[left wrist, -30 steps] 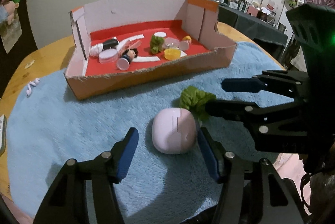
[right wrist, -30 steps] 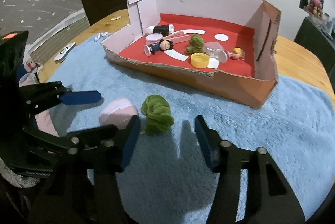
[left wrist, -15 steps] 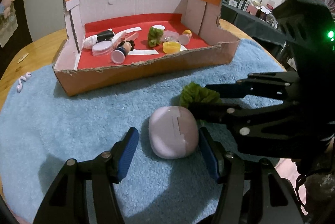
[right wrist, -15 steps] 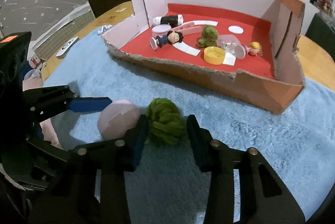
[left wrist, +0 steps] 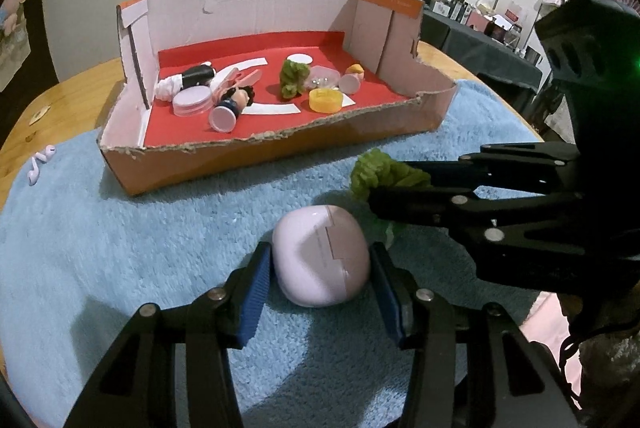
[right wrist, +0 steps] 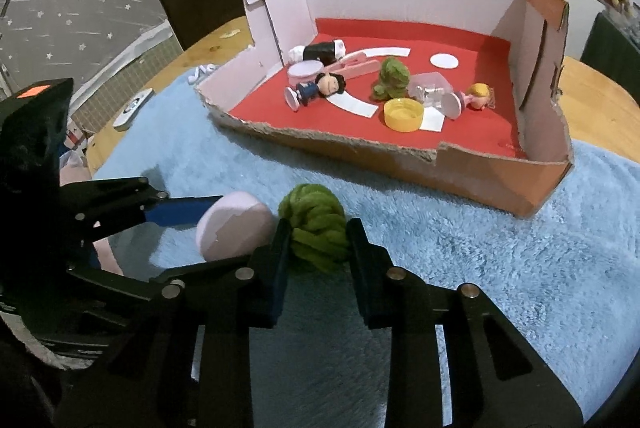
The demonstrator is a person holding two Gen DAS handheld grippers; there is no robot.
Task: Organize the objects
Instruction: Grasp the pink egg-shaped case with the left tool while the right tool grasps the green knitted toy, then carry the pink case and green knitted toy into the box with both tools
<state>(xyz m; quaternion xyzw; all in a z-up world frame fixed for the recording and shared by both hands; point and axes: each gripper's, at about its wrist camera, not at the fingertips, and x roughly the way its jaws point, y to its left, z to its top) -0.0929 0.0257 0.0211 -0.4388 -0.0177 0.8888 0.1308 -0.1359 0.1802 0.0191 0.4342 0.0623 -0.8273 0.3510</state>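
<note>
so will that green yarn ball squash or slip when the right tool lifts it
The green yarn ball looks soft, so it will likely squash between the right tool fingers. Its fuzzy strands should grip, not slip. It is probably light, though a loose loop might snag the blue rug.

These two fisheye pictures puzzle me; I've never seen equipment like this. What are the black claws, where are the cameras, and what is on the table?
No robot here: a person holds a two-finger gripper in each hand, and each carries a camera looking along its fingers. In the left view, the left gripper has closed around a pale pink case. In the right view, the right gripper squeezes a green yarn ball. Both lie side by side on a blue fluffy mat. Behind stands a torn cardboard box with a red floor, holding small dolls, a yellow cap and another green ball.
</note>
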